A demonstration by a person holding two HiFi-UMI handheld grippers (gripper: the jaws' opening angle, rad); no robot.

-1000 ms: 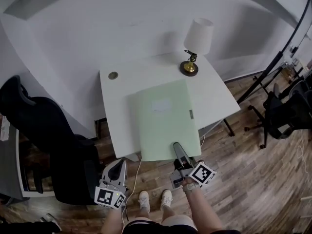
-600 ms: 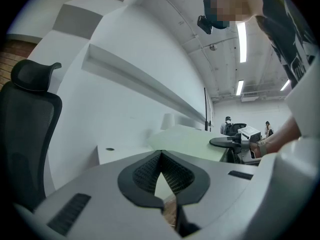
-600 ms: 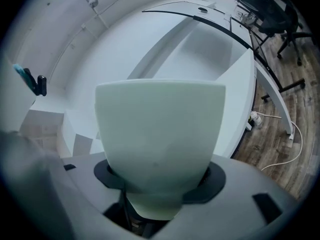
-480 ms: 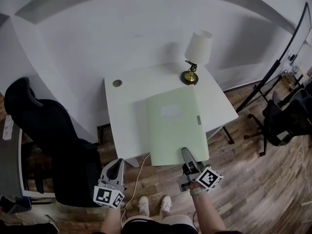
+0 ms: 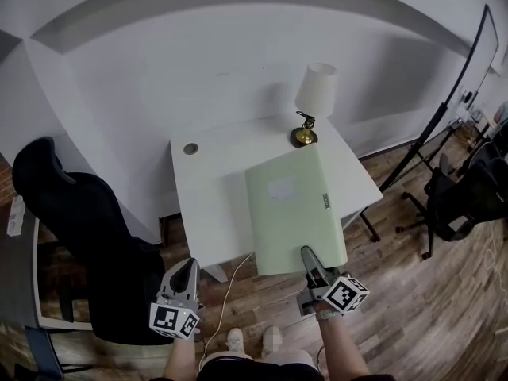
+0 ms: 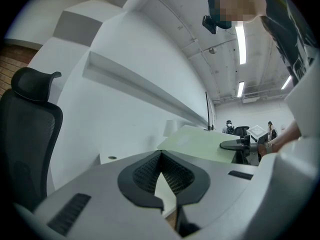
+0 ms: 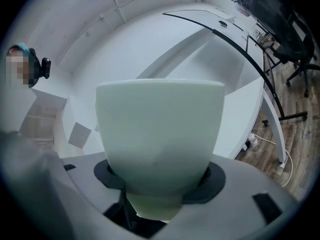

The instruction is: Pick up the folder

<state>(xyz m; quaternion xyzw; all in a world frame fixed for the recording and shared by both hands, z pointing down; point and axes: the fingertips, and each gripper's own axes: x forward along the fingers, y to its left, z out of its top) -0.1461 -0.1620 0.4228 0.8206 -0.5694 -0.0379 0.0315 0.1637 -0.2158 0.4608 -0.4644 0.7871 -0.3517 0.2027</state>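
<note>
White table [image 5: 202, 201]. Green folder [image 5: 294, 213] sits over its right half: near end overhangs the front edge, far corner is just beside the lamp [image 5: 312, 101] base. I can't tell whether the far edge is clear of the tabletop.

Right hand-held gripper [image 5: 306, 255] pinches the folder's near edge; the sheet fills its view. Left hand-held gripper [image 5: 189, 267] hangs low and to the left, tips together on nothing.

My call: one pinch on a broad, floppy sheet. Raise slow and level, drawing away from the lamp so the far corner doesn't clip it. Left can support underneath if it droops.
</note>
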